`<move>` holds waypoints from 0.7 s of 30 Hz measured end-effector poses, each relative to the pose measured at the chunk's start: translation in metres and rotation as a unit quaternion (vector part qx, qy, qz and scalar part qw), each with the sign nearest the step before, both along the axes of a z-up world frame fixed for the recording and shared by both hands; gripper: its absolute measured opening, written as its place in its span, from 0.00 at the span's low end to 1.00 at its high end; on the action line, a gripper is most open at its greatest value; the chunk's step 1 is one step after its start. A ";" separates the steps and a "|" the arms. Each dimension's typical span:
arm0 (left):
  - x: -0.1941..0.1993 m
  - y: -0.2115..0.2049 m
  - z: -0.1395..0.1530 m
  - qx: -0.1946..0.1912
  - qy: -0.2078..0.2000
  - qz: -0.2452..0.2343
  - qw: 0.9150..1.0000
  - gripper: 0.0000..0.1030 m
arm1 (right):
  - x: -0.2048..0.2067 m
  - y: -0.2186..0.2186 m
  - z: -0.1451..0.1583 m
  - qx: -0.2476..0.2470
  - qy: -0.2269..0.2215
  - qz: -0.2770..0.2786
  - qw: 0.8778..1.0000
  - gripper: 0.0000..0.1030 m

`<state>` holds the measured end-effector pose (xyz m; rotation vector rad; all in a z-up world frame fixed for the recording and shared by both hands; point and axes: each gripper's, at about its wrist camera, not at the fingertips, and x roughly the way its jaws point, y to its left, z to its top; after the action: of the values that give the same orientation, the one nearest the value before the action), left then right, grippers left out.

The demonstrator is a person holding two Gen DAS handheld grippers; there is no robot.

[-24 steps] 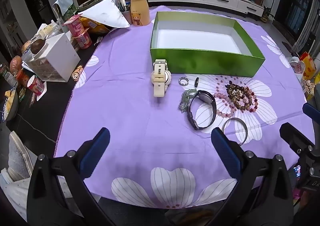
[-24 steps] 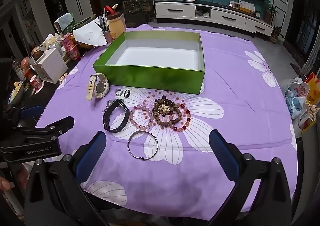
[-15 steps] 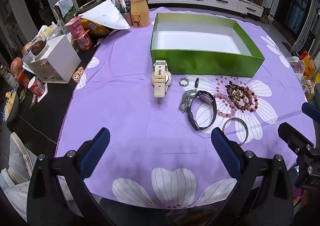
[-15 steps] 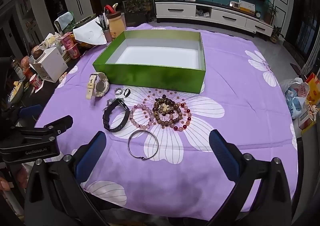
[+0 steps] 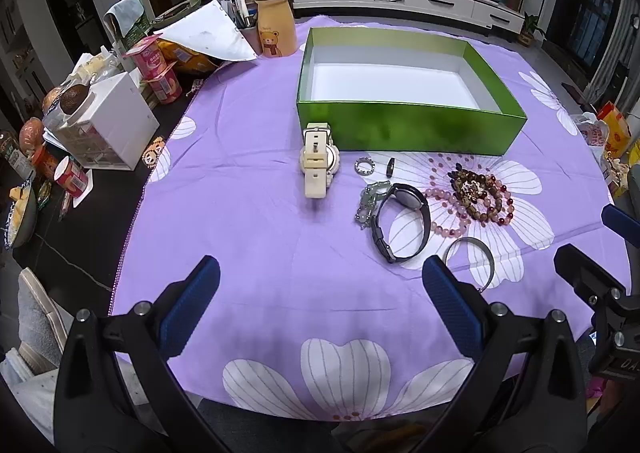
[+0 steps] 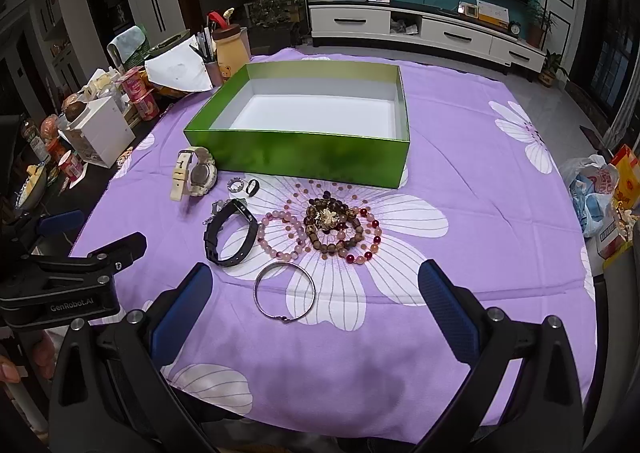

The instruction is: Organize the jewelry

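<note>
Hovering over the purple cloth [image 6: 460,157], my left gripper [image 5: 320,285] and right gripper [image 6: 314,293] both gape wide, holding nothing. Watches, beads and a silver bangle [image 6: 285,295] lie near the empty green box [image 6: 304,157].

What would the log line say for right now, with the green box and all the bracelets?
stage: start | left gripper: open, holding nothing | right gripper: open, holding nothing | green box: empty | jewelry: all on purple cloth
</note>
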<state>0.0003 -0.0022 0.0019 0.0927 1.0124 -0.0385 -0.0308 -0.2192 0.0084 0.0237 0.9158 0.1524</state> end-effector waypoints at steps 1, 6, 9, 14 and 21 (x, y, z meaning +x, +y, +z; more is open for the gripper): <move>0.000 0.000 0.000 -0.001 -0.001 0.000 1.000 0.98 | 0.000 0.000 0.000 0.000 0.000 0.000 1.000 0.99; -0.001 0.000 0.000 -0.002 -0.002 0.000 1.000 0.98 | 0.000 0.000 0.001 0.000 -0.001 0.000 1.000 0.99; -0.002 -0.001 0.000 -0.002 -0.002 0.000 1.000 0.98 | 0.000 0.000 0.001 0.000 0.000 0.000 1.000 0.99; -0.003 -0.003 0.000 -0.002 -0.004 -0.002 1.000 0.98 | -0.001 -0.001 0.001 0.001 -0.001 0.000 1.000 0.99; -0.003 -0.007 0.000 -0.001 -0.005 -0.004 1.000 0.98 | -0.001 -0.002 0.003 0.000 -0.003 -0.002 1.000 0.99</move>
<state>-0.0031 -0.0088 0.0024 0.0943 1.0028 -0.0471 -0.0314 -0.2211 0.0112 0.0250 0.9095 0.1493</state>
